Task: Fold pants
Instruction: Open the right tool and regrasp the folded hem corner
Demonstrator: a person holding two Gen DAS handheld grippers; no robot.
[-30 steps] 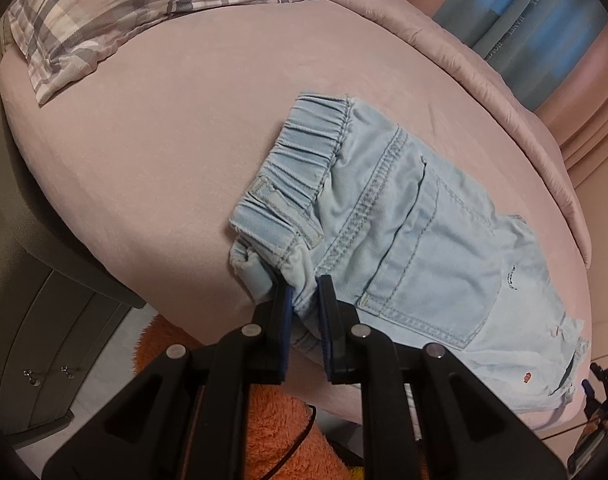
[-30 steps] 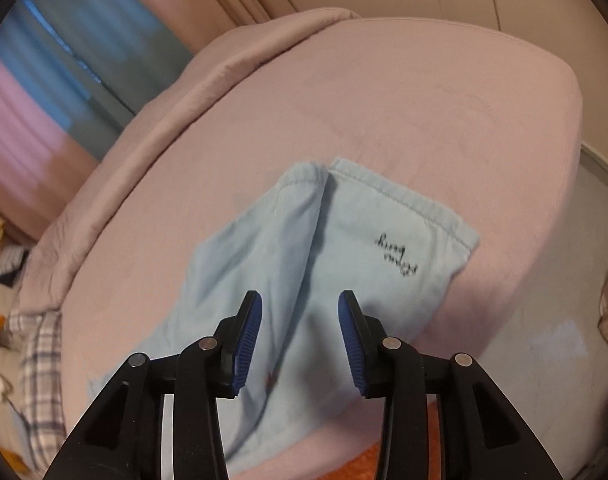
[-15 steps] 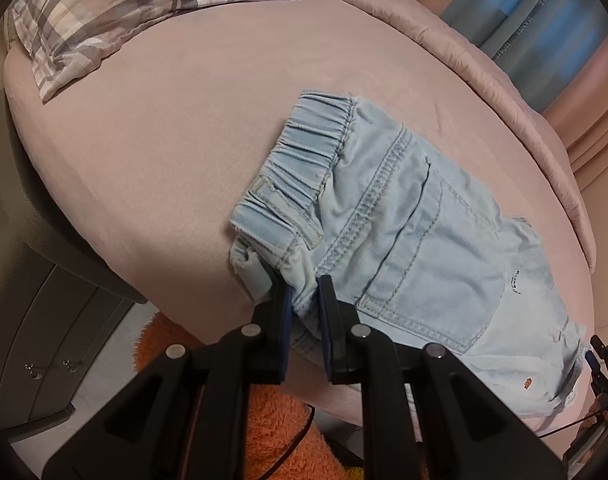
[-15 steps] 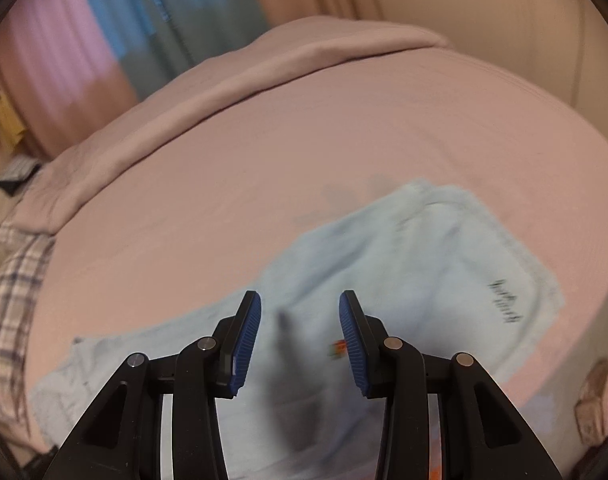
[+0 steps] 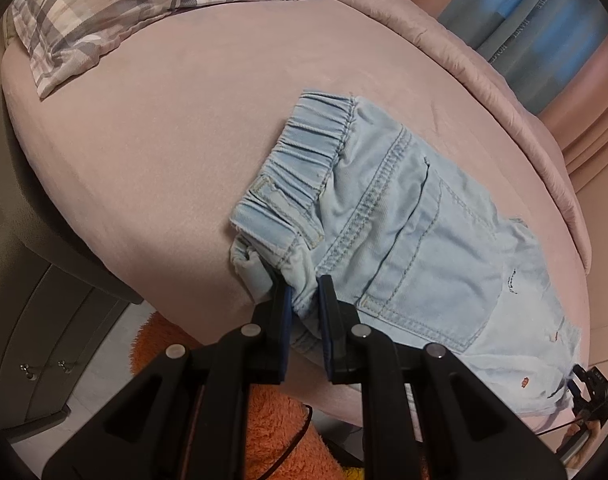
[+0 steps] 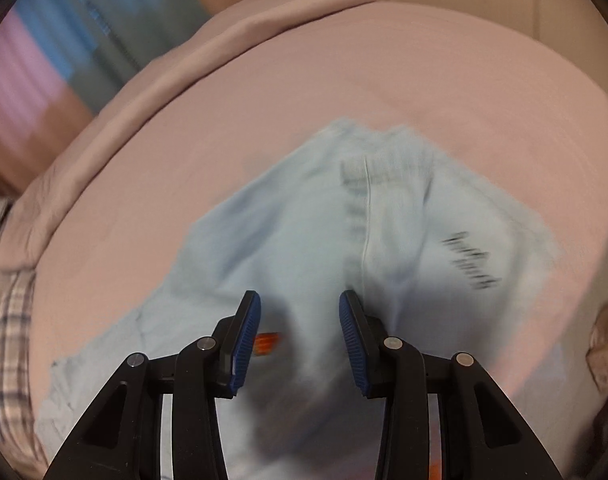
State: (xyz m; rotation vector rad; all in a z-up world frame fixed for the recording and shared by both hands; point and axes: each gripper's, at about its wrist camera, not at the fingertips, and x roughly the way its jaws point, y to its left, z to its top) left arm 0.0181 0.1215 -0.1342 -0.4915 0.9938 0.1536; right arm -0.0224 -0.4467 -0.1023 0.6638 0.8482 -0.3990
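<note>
Light blue denim pants (image 5: 403,240) lie folded on a pink bed (image 5: 164,140), elastic waistband toward the pillow, back pocket facing up. My left gripper (image 5: 304,300) is shut on the near corner of the waistband at the bed's front edge. In the right wrist view the leg end of the pants (image 6: 323,240) spreads out blurred, with black script lettering at the right. My right gripper (image 6: 300,320) hovers just above that cloth, jaws apart, nothing pinched between them. A small orange tag (image 6: 266,342) shows beside its left pad.
A plaid pillow (image 5: 144,12) lies at the far left of the bed. A rolled pink blanket (image 5: 483,80) rims the far side. An orange fluffy rug (image 5: 264,420) and a grey drawer unit (image 5: 36,340) sit below the near edge. Curtains (image 6: 64,40) hang behind.
My right gripper has swung across and dropped closer to the leg end of the pants; its view is blurred. The left gripper keeps its grip on the waistband without moving.
</note>
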